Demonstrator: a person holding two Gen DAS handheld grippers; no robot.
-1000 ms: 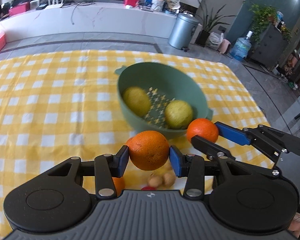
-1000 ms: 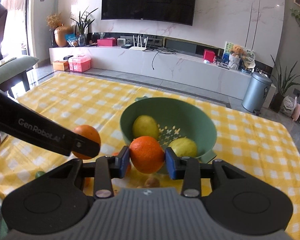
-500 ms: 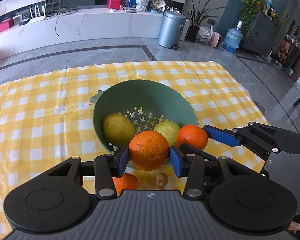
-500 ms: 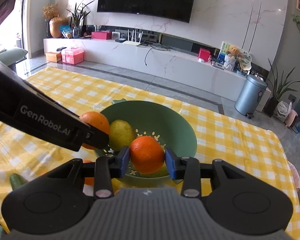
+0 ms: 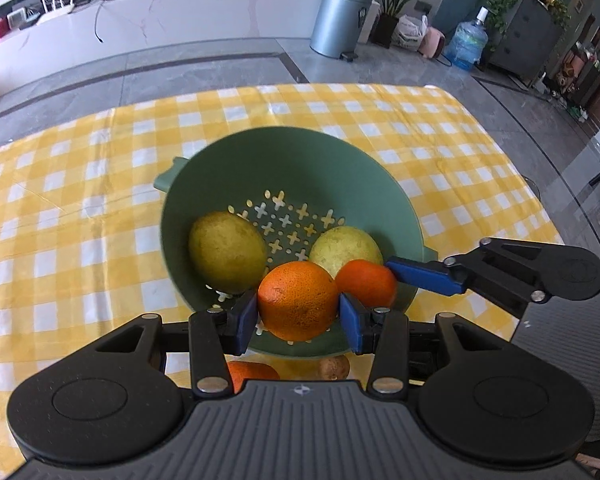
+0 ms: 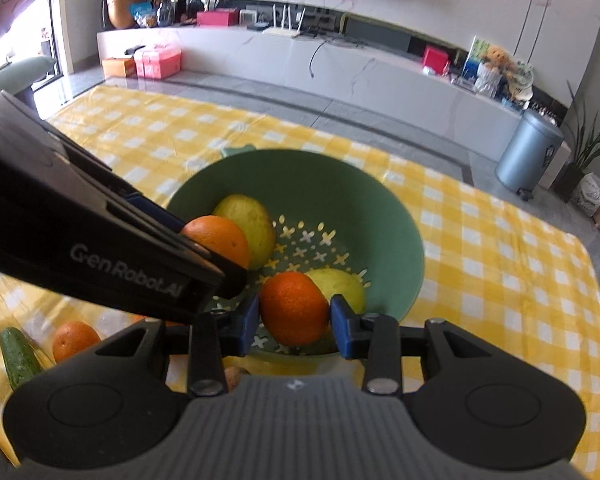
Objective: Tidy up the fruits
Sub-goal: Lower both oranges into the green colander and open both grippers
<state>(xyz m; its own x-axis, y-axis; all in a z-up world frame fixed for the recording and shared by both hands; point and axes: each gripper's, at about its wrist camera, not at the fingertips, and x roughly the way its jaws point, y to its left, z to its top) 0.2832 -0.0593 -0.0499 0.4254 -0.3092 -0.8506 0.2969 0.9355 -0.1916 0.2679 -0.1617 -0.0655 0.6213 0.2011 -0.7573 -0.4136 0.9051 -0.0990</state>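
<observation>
Over the green colander point(image 5: 384, 184), both grippers level (fingers clamped), left gripper point(image 5: 298, 314) and right gripper point(image 6: 294, 318) each on 1 orange.

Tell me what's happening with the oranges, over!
Left tool shut on one orange, right tool shut on another orange. Both over green colander. Two lemons inside, middle free.

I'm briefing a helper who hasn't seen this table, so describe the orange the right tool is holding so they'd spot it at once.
Find the green colander on the yellow checked cloth. Over its near rim two oranges are held by tools. The one you want is the orange in the right tool, next to the right-hand lemon; it is smaller and redder than the left tool's orange.
</observation>
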